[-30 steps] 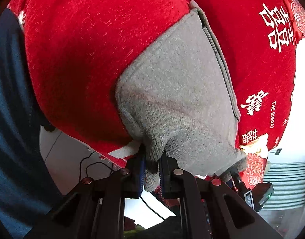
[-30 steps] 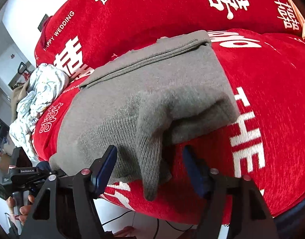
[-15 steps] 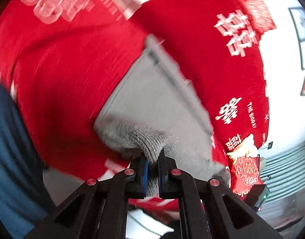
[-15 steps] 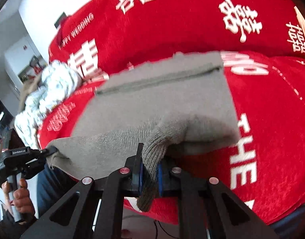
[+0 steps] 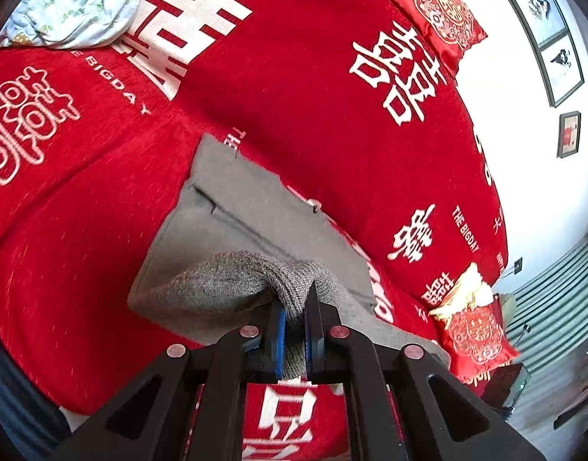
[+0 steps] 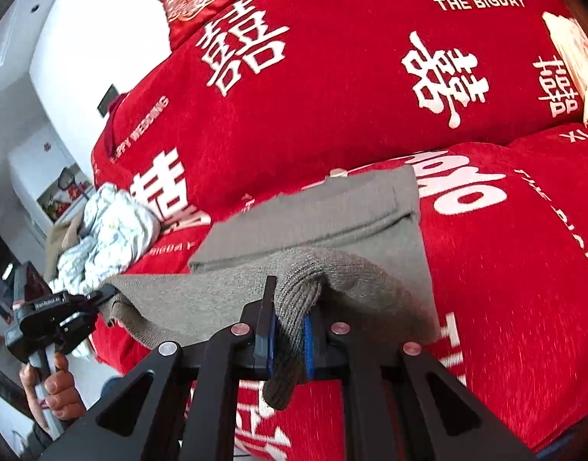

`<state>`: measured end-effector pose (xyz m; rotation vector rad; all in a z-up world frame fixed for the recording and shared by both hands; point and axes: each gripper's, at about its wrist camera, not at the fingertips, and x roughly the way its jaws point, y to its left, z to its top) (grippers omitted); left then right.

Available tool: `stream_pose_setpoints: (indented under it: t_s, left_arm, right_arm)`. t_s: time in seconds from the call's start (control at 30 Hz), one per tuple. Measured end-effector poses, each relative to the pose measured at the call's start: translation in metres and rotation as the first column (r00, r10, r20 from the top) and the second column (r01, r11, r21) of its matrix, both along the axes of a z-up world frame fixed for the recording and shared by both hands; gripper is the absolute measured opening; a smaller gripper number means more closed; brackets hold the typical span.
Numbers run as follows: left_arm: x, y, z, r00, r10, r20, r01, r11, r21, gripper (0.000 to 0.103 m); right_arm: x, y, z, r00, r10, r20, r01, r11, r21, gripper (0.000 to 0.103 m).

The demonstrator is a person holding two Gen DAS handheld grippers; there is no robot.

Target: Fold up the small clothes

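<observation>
Both tongs — left [image 5: 294, 313], right [image 6: 290, 322] — pinch the grey knit [image 6: 313, 230].

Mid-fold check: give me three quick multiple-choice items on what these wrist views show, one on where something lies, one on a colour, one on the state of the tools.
1. Where does the crumpled floral cloth lie relative to the grey knit garment?
A. On top of it
B. Off to its left on the red cover
C. Under it

2. What colour is the lettering on the red cover?
A. White
B. Gold
C. Black

3. What are the two tools doing?
A. Both open above the garment
B. Only the right one grips
C. Each is shut on the garment's near edge

Key: 1 B, the right wrist view shows it apart, at the left. 2 A, the characters read white. 3 C, knit is pinched in the left tool and the right tool.
</observation>
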<state>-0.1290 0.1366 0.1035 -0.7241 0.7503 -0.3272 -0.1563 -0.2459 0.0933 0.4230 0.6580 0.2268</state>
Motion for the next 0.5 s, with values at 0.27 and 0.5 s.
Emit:
stream_pose_setpoints:
  t_s: [0.27, 0.5]
  left_arm:
    - [0.041, 0.002, -0.003, 1.0, 0.008, -0.02, -0.008, 1.0, -0.002, 0.008]
    - [0.07, -0.009, -0.008, 0.999, 0.014, -0.049, -0.011, 0.998, 0.058, 0.008]
  right_arm:
    - [0.04, -0.005, 0.004, 0.998, -0.057, -0.03, 0.058, 0.998, 0.004, 0.012]
    - [0.075, -0.005, -0.001, 0.994, -0.088, -0.072, 0.085, 0.996, -0.037, 0.012]
